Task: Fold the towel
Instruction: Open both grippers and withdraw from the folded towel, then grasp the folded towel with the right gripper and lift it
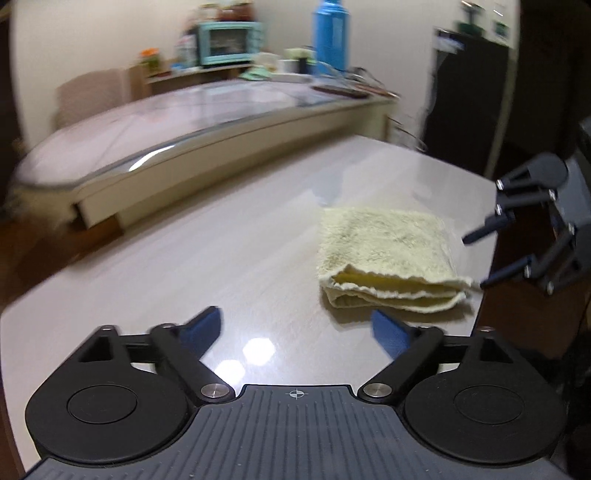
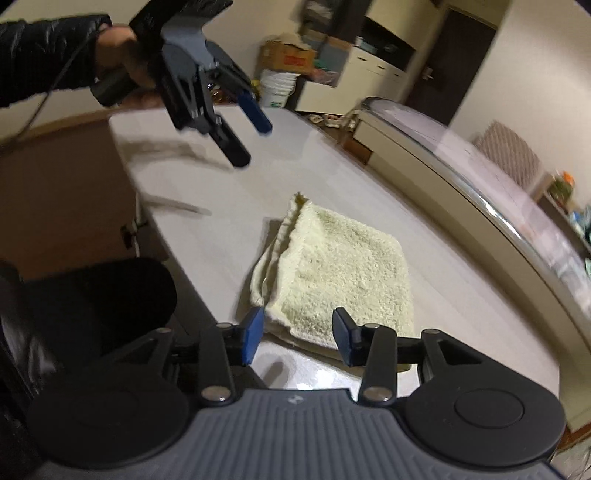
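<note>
A pale yellow towel [image 1: 384, 254] lies folded into a small thick square on the light table [image 1: 221, 266], its layered edges facing the left wrist camera. It also shows in the right wrist view [image 2: 343, 266]. My left gripper [image 1: 295, 330] is open and empty, held above the table just short of the towel; it shows in the right wrist view [image 2: 255, 142] raised above the table's far side. My right gripper [image 2: 299, 338] is open and empty, just above the towel's near edge. In the left wrist view it [image 1: 474, 260] hangs at the towel's right side.
A long cabinet with a glass top [image 1: 207, 122] runs behind the table, with a blue flask [image 1: 330, 33] and a teal oven [image 1: 229, 40] beyond. A dark chair [image 2: 96, 295] stands at the table's near-left edge. The table edge drops off right of the towel.
</note>
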